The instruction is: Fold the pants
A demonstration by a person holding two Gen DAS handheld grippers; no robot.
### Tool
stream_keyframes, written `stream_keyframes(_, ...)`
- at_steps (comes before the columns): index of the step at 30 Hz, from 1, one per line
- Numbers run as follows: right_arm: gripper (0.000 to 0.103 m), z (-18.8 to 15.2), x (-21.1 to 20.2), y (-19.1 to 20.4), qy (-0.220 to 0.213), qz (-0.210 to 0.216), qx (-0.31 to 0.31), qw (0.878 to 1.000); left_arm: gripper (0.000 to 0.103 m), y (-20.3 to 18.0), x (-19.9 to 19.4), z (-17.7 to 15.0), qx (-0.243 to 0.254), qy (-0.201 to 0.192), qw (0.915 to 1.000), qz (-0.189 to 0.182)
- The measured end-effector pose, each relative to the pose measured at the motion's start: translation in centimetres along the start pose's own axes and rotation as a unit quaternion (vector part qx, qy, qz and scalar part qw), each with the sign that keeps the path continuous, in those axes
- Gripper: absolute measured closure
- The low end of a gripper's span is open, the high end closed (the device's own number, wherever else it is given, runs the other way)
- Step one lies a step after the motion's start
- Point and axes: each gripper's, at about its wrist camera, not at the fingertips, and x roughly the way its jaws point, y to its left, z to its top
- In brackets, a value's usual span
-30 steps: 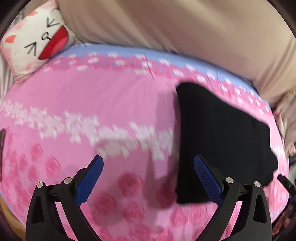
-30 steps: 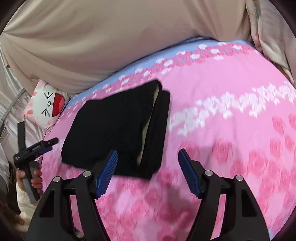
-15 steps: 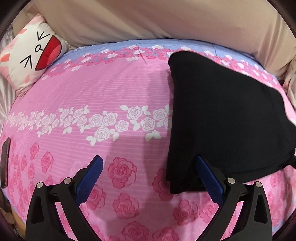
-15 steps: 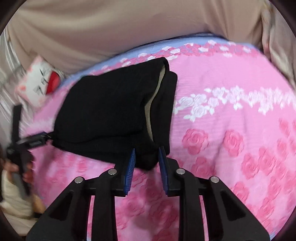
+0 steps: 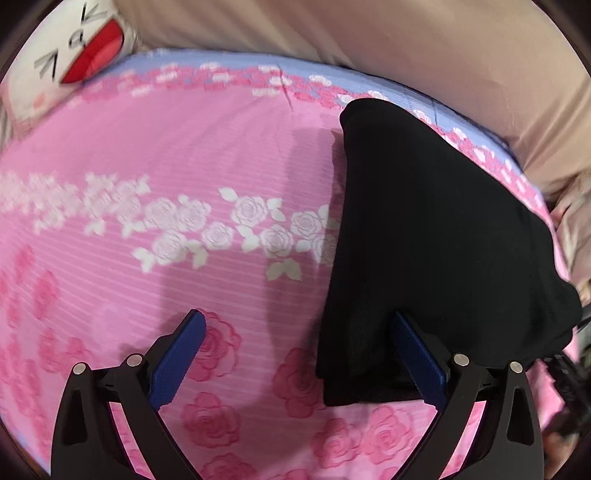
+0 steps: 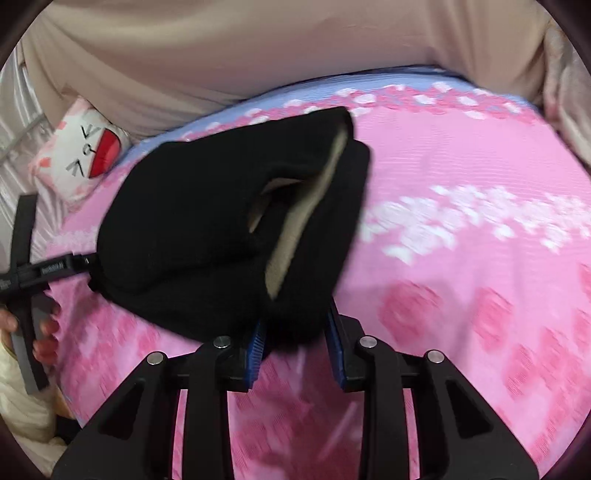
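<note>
First, the left wrist view: the left gripper [image 5: 295,339] points steeply down at a bed [image 5: 155,155] covered in a pink rose-print sheet. Its blue-padded jaws stand wide apart, clamping nothing. The folded black pants [image 5: 436,236] lie on the right of the bed, and their near left corner sits between the jaws, against the right pad. A cartoon-face pillow [image 5: 77,48] rests at the far left, before a beige headboard [image 5: 369,33].

Next, the right wrist view: the right gripper [image 6: 295,343] also tilts downward, and its jaws, having just closed in, are clamped on the near right corner of the pants [image 6: 192,221], where pale lining shows between the black layers. At the far left, a hand [image 6: 44,332] grips the handle of the left gripper, whose tip reaches the pants' left edge.
</note>
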Motion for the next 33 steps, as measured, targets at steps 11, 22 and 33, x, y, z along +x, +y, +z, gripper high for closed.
stream_keyframes(11,0.103,-3.4,-8.4,-6.1,-0.05,-0.074,0.098,0.991,0.092,-2.7,-4.2,-2.1,0.119,0.016,0.9925,0.018)
stream_keyframes(22,0.007,0.5,-7.7,-2.3,-0.073,0.056,0.105,0.99,0.016,-3.6,-7.8,1.9,0.073,-0.072,0.9947,-0.004)
stream_keyframes(33,0.007,0.4,0.3,-1.1,0.031,0.142,0.143,0.979,0.005,-1.8,-0.9,2.2,0.054,-0.004,0.9985,-0.01)
